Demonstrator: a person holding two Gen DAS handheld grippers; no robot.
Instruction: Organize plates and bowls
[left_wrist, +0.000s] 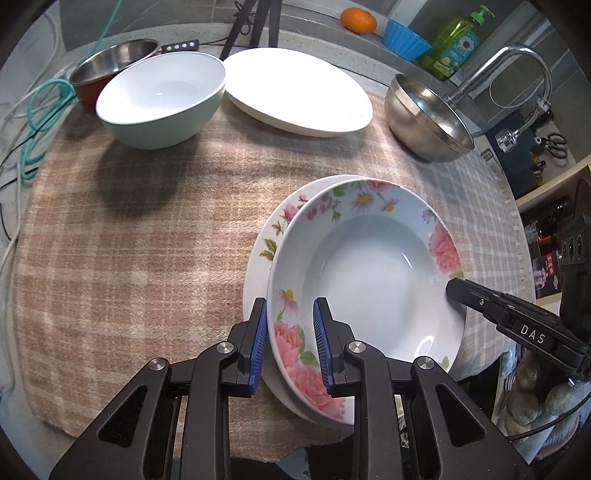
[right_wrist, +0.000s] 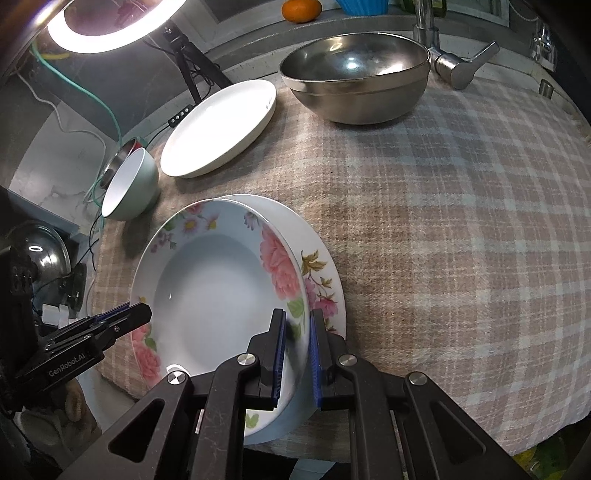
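Left wrist: two hand-held grippers, left and right, clamp one floral bowl; two steel bowls.

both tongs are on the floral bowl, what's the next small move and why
Probably lower the floral bowl a touch and centre it on the floral plate before letting go. The left tongs and right tongs each clamp opposite sides of its rim, and the bowl sits off-centre over the plate, overhanging on one side. Whether it already rests on the plate is unclear.
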